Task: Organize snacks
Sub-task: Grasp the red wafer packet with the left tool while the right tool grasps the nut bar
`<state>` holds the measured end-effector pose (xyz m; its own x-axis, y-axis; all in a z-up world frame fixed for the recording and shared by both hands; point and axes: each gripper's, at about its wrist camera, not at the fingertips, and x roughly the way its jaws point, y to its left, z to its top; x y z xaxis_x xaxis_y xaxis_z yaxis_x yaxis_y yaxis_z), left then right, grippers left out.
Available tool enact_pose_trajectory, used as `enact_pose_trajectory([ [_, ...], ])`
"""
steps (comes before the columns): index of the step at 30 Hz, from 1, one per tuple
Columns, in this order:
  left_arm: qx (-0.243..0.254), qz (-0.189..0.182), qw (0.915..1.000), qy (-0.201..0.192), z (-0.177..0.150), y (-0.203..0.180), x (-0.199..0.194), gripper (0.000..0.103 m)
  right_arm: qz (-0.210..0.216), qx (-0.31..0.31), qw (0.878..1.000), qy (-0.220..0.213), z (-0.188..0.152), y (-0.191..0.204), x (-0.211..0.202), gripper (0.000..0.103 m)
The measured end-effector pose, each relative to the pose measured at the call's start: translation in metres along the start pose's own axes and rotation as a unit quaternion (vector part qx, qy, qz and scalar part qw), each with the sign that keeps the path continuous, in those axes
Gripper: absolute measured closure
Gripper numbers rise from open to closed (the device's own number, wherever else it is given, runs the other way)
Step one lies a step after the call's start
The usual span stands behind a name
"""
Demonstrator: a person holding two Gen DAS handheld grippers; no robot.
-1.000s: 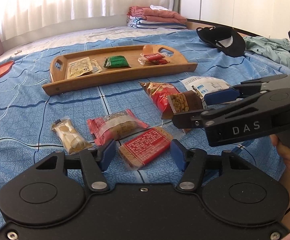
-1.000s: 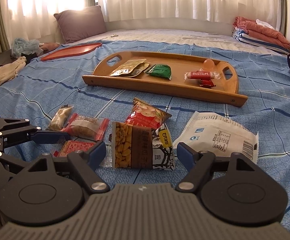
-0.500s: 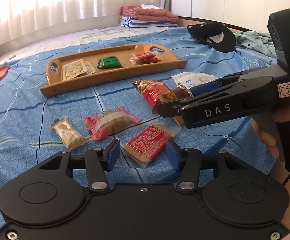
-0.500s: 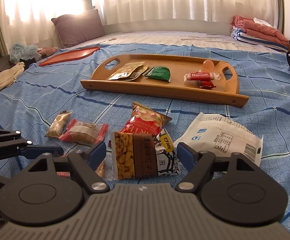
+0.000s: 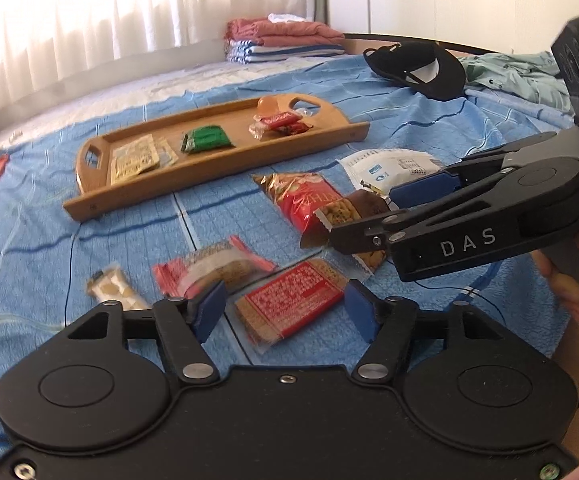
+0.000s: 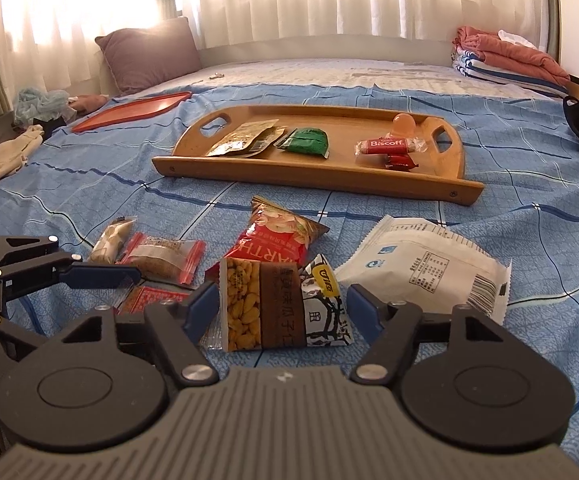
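Blue checked bedding (image 6: 509, 184) fills both views, with white curtains behind and a wooden tray (image 6: 313, 178) lying across the middle of the bed. Over the last moments the left gripper (image 5: 283, 314) has had its jaws opening wider again; they now stand apart on either side of the red flat biscuit pack (image 5: 289, 300), which lies between them on the cover — the pads do not look to be pressing it, though the near edge of the pack is partly hidden by the gripper body. The right gripper (image 6: 281, 304) has eased its jaws slightly inward, yet they too stand apart around the brown peanut packet (image 6: 273, 308) with no contact that I can see. My reading is that both hands are lined up for a pick but neither has closed, so two snacks are about to be taken while the tray holds only a few: tan sachets (image 6: 245, 142), a green packet (image 6: 307, 142) and a Biscoff biscuit (image 6: 387, 146).

Left loose on the cover are a red crisp bag (image 6: 273, 236) touching the peanut packet, a white pouch (image 6: 421, 264) just beside it, a red-ended cake wrapper (image 5: 217, 268) and a small pale bar (image 5: 109, 286). The two grippers sit close together — the right one's fingers reach across just beyond the biscuit pack, so a lift by either could brush the other. A black cap (image 5: 417, 64) and folded towels (image 5: 285, 40) lie well clear.
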<state>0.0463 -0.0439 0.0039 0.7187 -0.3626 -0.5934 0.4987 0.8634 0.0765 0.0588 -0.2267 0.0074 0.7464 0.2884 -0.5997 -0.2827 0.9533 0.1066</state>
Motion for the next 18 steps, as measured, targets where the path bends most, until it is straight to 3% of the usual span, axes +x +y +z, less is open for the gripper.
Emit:
enact_pose_trajectory([
  [6, 0.009, -0.008, 0.9999, 0.006, 0.002, -0.006, 0.006, 0.036, 0.007, 0.009, 1.0, 0.0, 0.0, -0.002, 0.0, 0.035],
  [10, -0.031, -0.034, 0.9982, 0.039, 0.005, 0.0, 0.003, 0.041, 0.0, 0.007, 1.0, -0.01, -0.002, -0.002, -0.004, 0.038],
  [12, -0.037, -0.049, 0.9969, 0.049, 0.005, 0.003, -0.004, 0.044, -0.006, 0.014, 1.0, -0.012, -0.001, -0.005, -0.005, 0.048],
  [18, -0.023, -0.085, 0.9944, 0.058, 0.004, 0.001, -0.023, 0.049, -0.009, 0.026, 1.0, -0.013, 0.001, -0.013, -0.009, 0.05],
])
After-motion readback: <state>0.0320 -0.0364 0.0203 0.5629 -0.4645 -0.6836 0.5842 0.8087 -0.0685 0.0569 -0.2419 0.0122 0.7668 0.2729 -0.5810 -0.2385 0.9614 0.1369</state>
